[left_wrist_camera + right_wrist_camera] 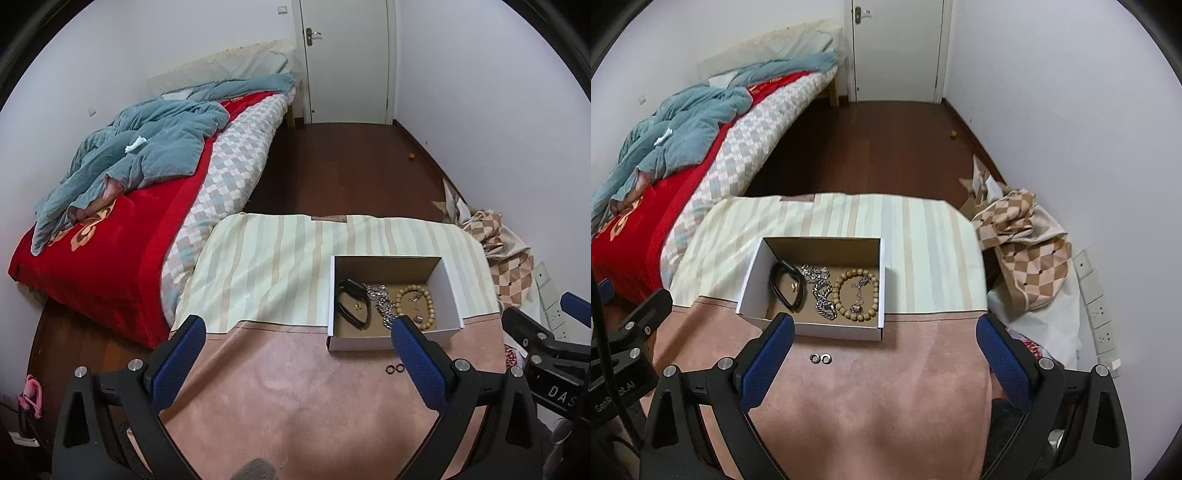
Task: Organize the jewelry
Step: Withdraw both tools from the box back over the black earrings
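The box [812, 291] is white w/ a brown inside and sits open on the table [886, 387], where the striped cloth [923, 236] meets the pink cloth. In it, left to right: a black band [786, 288], a silver chain [822, 295] and a bead bracelet [855, 295] w/ a small shiny thing inside its ring, maybe a charm, too small to tell. Two little rings [820, 358] lie side by side on the pink cloth, just in front of the box, not in it. The right tongs [886, 354] hang over the pink cloth near the rings, blue tips wide apart, holding nothing. The left tongs [295, 350] are wide apart too, also holding nothing, w/ the right tip in front of the box's near edge. A bed [122, 236] w/ a red cover and a blue blanket [147, 147] is to the left. A door [347, 59] is at the back.
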`<state>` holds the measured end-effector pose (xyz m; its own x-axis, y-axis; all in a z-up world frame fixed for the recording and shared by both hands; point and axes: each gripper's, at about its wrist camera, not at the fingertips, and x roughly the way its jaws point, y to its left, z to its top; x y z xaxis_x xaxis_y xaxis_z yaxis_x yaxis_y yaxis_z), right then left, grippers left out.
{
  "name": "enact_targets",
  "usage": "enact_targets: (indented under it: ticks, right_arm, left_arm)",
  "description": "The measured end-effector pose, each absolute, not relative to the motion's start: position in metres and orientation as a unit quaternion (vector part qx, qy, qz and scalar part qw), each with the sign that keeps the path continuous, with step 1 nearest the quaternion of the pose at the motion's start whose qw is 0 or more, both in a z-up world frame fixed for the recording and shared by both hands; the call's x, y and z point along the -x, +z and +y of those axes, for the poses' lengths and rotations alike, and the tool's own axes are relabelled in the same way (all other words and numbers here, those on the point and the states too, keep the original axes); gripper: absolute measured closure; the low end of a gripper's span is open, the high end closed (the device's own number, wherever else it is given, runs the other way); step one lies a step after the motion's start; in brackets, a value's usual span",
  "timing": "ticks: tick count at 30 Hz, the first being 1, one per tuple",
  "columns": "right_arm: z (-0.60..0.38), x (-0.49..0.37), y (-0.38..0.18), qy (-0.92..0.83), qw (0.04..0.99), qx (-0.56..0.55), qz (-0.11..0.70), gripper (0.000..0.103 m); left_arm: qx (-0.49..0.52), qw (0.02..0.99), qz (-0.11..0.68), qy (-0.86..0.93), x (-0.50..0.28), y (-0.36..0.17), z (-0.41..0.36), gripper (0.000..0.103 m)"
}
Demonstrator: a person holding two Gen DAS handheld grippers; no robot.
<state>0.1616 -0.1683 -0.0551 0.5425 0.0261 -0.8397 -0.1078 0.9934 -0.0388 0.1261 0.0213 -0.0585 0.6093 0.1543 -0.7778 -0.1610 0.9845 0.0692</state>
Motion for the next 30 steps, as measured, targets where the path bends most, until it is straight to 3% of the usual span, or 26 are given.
enact_targets:
  ticks: [13, 19, 21, 23, 24, 30]
  right_arm:
    - [-0.175, -0.107, -0.011, 0.033, 0.897, 0.035, 0.439, 0.003]
    - [-0.18, -0.098, -0.04, 0.05, 0.89, 0.016, 0.452, 0.003]
    - [-0.18, -0.1, -0.064, 0.061, 0.886, 0.016, 0.46, 0.01]
    - [-0.178, -0.106, -0.096, 0.089, 0.872, 0.0, 0.481, 0.053]
    - [-0.176, -0.112, -0.115, 0.1, 0.862, -0.011, 0.497, 0.058]
    - [-0.158, -0.135, -0.195, 0.138, 0.841, -0.028, 0.522, 0.058]
  left_arm:
    - [0.014, 0.906, 0.415, 0.083, -0.088, -0.039, 0.017, 0.0]
    - [0.01, 0.883, 0.455, 0.113, -0.092, -0.091, 0.025, 0.0]
    - [0.005, 0.87, 0.477, 0.126, -0.096, -0.118, 0.029, 0.0]
    - [-0.002, 0.854, 0.502, 0.135, -0.1, -0.147, 0.033, 0.0]
    - [-0.005, 0.844, 0.518, 0.141, -0.104, -0.165, 0.036, 0.0]
    - [-0.018, 0.813, 0.56, 0.16, -0.119, -0.222, 0.049, 0.0]
